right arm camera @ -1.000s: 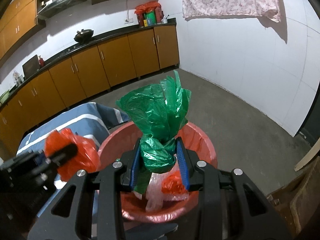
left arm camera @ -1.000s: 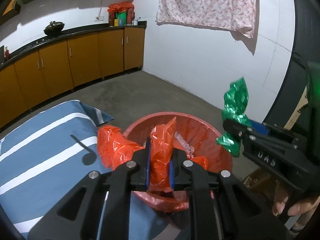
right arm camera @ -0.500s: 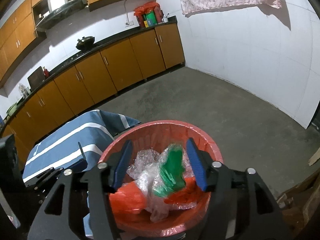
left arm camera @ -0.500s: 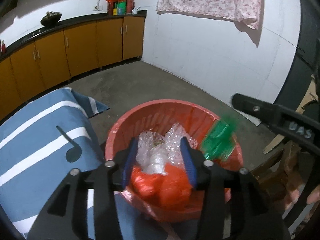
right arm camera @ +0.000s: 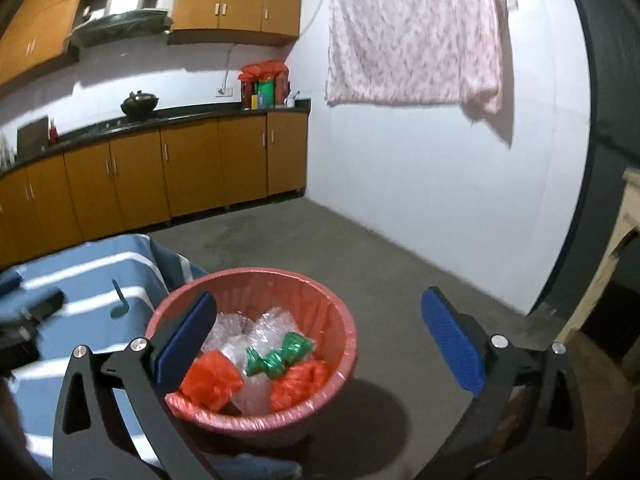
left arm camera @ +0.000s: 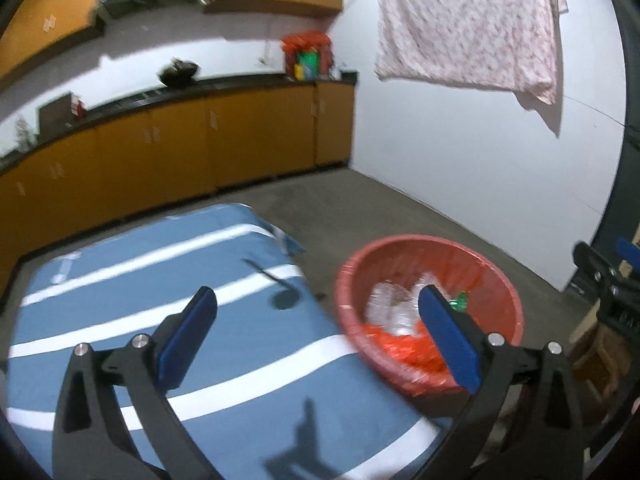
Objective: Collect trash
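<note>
A red bin (right arm camera: 304,284) lined with a red bag stands on the floor beside the table; it also shows in the left wrist view (left arm camera: 472,256). Inside lie clear bubble wrap (right arm camera: 276,324), a green bag (right arm camera: 280,354) and two orange-red bags (right arm camera: 212,376). My right gripper (right arm camera: 318,344) is open and empty, raised above the bin. My left gripper (left arm camera: 318,340) is open and empty, above the table's edge left of the bin.
A blue cloth with white stripes (left arm camera: 120,280) covers the table. Orange cabinets (right arm camera: 180,172) run along the back wall. A pink cloth (right arm camera: 412,32) hangs on the white wall. The other gripper (left arm camera: 608,284) shows at the right edge. A wooden piece (right arm camera: 616,240) stands right.
Both grippers opened and dropped their bags, orange-red from the left and green from the right, into the bin. Both have since lifted and drawn back, and the left swung toward the table.
</note>
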{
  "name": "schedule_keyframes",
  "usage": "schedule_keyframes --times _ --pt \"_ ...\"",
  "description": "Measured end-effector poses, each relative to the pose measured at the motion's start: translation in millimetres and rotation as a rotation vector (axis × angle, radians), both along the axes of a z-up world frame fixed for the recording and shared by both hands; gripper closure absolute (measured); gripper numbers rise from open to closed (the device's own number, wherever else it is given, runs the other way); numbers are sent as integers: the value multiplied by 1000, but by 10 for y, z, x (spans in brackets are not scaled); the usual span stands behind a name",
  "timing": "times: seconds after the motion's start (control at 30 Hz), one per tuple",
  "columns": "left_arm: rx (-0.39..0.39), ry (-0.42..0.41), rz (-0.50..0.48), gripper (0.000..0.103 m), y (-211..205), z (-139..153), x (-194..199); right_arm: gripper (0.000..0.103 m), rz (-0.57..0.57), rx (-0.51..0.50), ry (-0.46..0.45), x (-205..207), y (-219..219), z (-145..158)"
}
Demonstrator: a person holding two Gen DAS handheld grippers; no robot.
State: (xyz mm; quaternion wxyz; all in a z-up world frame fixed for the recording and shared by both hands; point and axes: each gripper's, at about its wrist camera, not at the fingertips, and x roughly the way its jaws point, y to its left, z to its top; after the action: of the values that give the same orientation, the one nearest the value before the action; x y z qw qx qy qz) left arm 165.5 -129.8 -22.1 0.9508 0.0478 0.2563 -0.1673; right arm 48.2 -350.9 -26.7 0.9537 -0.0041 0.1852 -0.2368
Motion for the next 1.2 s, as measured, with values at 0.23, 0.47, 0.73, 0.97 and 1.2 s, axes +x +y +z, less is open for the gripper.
schedule_keyframes --times 0.23,0.47,0.73,0.97,1.2 --pt "26 -75 159 4 642 138 -610 2 94 37 25 -259 403 30" --pt "36 -89 307 4 1079 149 -1036 2 171 79 40 -452 698 -21" --pt "45 -103 332 4 1261 120 -1359 2 207 53 73 -649 1061 -119" --pt "27 -115 318 4 1332 79 -1577 2 198 34 49 -791 1194 -106" --pt "16 -116 321 4 1419 28 -1711 2 196 38 33 -878 1223 -112"
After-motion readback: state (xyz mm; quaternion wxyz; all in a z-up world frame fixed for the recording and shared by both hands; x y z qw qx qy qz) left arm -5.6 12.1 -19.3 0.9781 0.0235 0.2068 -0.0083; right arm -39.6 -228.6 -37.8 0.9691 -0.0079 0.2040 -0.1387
